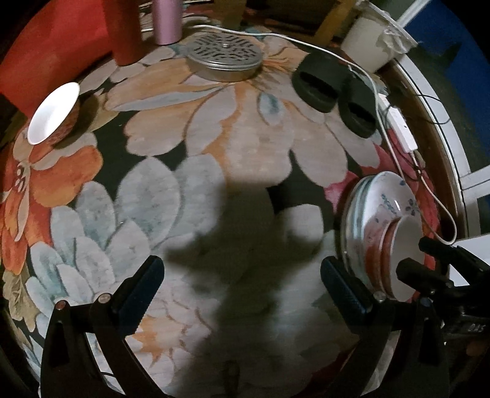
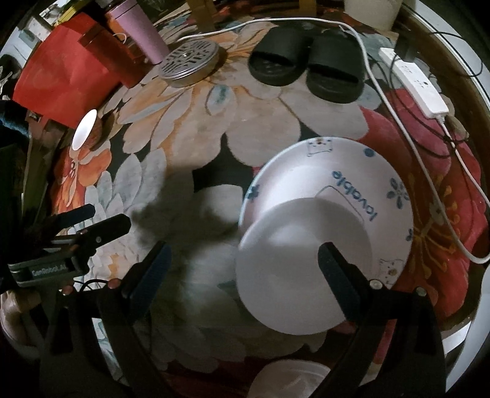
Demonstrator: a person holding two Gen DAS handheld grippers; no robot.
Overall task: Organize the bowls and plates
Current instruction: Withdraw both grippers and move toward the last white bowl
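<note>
On the flowered rug (image 2: 196, 128), right of centre, sits the stack: a white bowl (image 2: 284, 275) inside a bigger plate (image 2: 389, 196) with blue flower marks; the plate reads "lovable". The left wrist view shows more dishes under it, side-on (image 1: 367, 232).

Right tool (image 2: 242, 269): jaws wide apart, gripping nothing. The bowl lies below and between the fingers; its right finger (image 2: 337, 272) overlaps the bowl in the picture, contact not clear.

Left tool (image 1: 242, 287): jaws wide, nothing between them, only rug and shadow below. The stack is just beside its right finger (image 1: 346, 287), outside the gap. The right tool's fingertips show at that view's right edge, over the bowl. From the right wrist view the left tool (image 2: 92, 223) is well left of the stack; its body is labelled "GenRobot.AI", partly legible.

A second small bowl (image 1: 52, 113), white inside and reddish outside, stands at the rug's far left, well away from both tools.

Further out: a perforated metal tin (image 1: 225, 58), black slippers (image 2: 303, 67), a white power strip (image 2: 416, 82) with white cable (image 2: 382, 88), a pink cylinder (image 1: 167, 18), a red bag (image 2: 64, 76).
</note>
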